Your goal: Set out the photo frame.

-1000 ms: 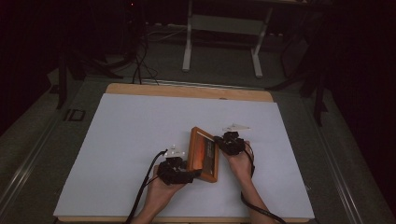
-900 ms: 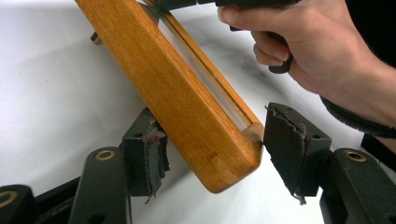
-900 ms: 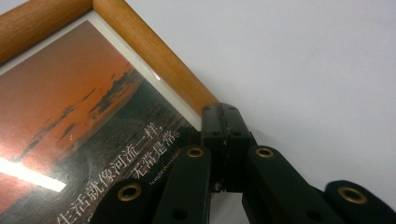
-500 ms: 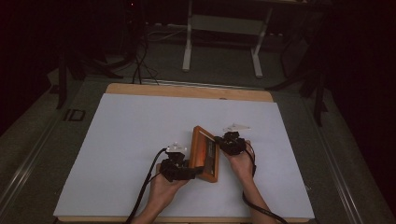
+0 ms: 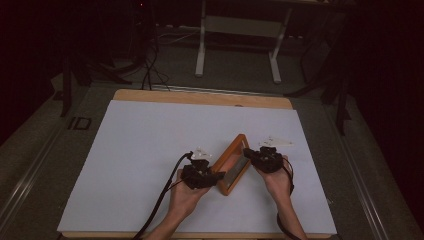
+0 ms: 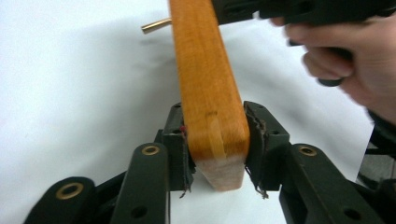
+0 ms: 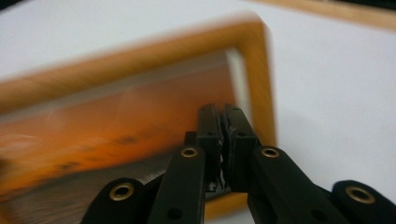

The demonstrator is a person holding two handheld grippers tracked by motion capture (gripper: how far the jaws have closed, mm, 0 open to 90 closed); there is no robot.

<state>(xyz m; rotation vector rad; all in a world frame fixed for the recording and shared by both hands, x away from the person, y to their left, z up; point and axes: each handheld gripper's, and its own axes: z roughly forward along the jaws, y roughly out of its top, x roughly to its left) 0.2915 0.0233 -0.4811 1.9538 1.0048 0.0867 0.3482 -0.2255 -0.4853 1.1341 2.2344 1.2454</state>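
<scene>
A wooden picture frame (image 5: 234, 165) with an orange picture stands tilted up on its long edge on the white table (image 5: 150, 145). My left gripper (image 5: 216, 176) holds its near lower corner; in the left gripper view the jaws have just been closing and both pads now press the frame's wooden edge (image 6: 208, 93). My right gripper (image 5: 248, 154) is at the frame's far right side. In the right gripper view its jaws (image 7: 222, 135) are almost together, just parting slightly, nothing seen between them, the blurred frame (image 7: 259, 70) behind. A brass pin (image 6: 156, 25) sticks out of the frame.
The white sheet covers a wooden tabletop whose far edge (image 5: 200, 96) shows. Cables trail from both grippers toward the front edge. A metal stand (image 5: 240, 45) and dark cables sit on the floor beyond the table.
The frame has swung from lying nearly flat to standing up on edge at an angle. The left jaws closed onto its corner. The right hand drew away to the right and up.
</scene>
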